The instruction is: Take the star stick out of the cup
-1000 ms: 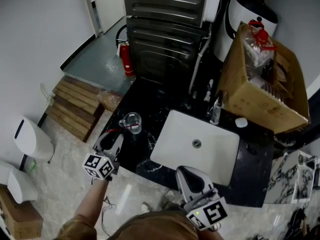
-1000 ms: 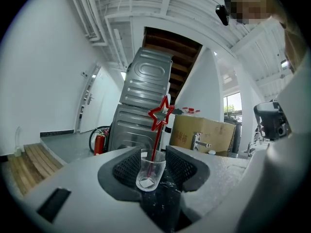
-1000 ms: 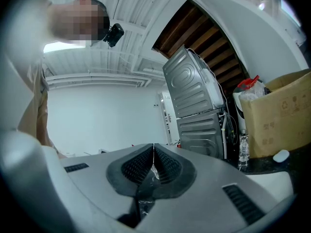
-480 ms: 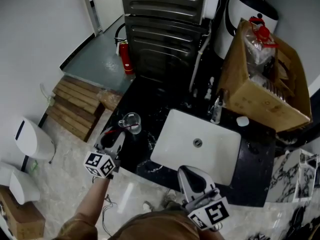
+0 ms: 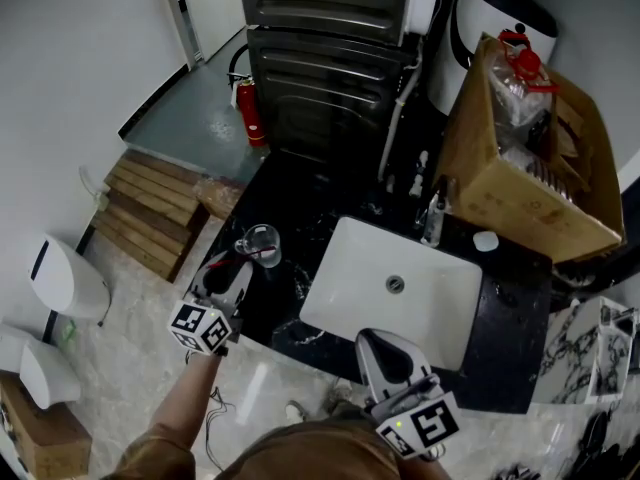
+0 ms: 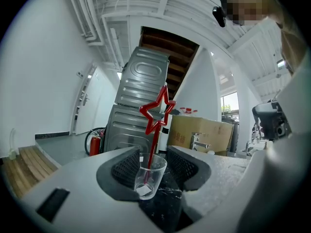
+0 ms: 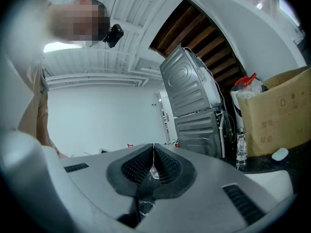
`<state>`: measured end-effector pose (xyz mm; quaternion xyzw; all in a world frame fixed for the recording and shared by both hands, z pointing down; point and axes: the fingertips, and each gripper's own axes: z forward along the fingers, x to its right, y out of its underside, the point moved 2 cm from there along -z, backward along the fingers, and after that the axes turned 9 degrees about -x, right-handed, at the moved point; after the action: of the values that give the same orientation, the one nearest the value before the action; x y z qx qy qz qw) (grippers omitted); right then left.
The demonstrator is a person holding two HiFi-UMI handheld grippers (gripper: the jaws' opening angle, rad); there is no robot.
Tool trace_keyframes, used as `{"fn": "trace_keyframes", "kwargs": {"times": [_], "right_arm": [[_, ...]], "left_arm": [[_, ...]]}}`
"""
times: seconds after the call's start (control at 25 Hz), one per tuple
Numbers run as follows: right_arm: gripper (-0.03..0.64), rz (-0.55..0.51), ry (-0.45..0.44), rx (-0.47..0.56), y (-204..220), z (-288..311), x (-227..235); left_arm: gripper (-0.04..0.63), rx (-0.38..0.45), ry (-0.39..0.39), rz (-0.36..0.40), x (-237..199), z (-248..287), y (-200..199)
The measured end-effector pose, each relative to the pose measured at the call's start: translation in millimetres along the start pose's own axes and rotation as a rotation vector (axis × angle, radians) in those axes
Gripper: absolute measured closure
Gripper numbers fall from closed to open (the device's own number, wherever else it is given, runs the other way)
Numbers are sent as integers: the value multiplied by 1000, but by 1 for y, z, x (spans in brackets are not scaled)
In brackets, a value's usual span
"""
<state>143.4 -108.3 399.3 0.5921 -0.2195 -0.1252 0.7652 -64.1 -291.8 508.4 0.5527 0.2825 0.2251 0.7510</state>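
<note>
A clear plastic cup (image 5: 258, 242) stands on the black counter (image 5: 300, 203), left of the sink. A red star stick (image 6: 156, 116) stands in the cup (image 6: 149, 175), its star well above the rim. My left gripper (image 5: 231, 266) sits just in front of the cup. In the left gripper view its jaws are open (image 6: 153, 152), one on each side of the cup, and the pads do not press on it. My right gripper (image 5: 377, 342) hangs at the sink's front edge, its jaws shut (image 7: 153, 152) with nothing held.
A white sink basin (image 5: 345, 303) fills the counter's middle, with a faucet (image 5: 432, 218) behind it. A big cardboard box (image 5: 505, 183) stands at the back right. A steel appliance (image 5: 330, 58), a red fire extinguisher (image 5: 251, 114) and wooden boards (image 5: 150, 213) lie beyond.
</note>
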Motion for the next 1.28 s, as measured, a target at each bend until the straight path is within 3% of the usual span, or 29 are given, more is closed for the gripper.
{"fn": "trace_keyframes", "kwargs": {"times": [0.44, 1.28], "right_arm": [[615, 3, -1, -7, 0, 3, 2], [614, 0, 5, 6, 0, 3, 7]], "left_arm": [[439, 7, 4, 20, 1, 2, -3], [563, 22, -12, 23, 0, 3, -8]]}}
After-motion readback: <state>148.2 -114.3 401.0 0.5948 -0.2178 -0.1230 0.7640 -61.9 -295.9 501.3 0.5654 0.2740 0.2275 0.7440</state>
